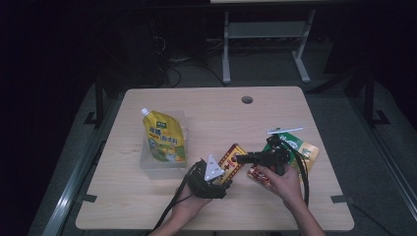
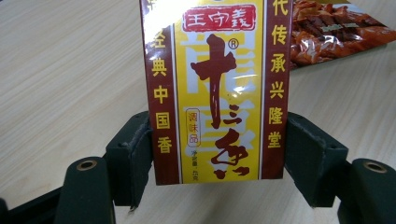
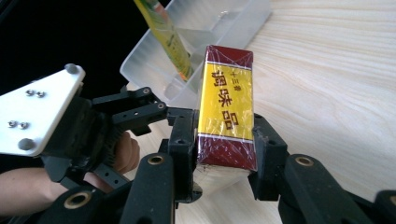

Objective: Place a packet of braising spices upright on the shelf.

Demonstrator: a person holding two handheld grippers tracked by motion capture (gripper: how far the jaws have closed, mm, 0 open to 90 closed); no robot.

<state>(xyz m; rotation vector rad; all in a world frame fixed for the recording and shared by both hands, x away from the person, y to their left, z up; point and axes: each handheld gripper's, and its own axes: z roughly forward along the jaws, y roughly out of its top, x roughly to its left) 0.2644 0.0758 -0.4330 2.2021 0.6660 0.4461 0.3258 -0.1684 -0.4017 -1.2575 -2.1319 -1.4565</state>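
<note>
Left gripper [image 2: 217,154]: clamped on the box [image 2: 217,93] — wide faces.
Right gripper [image 3: 224,154]: pinching its narrow sides.
Risk: opposing pulls — box twists, dropping toward six o'clock.

The red and yellow cardboard seasoning box [image 2: 217,93] is running off the top edge of the left gripper view, and its smallest lettering is blurring beyond reading.

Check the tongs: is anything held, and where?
Both hold the red-and-yellow cellophane-wrapped spice box: left tongs clamp its two long red sides near one end, right tongs pinch its narrow edge face.
</note>
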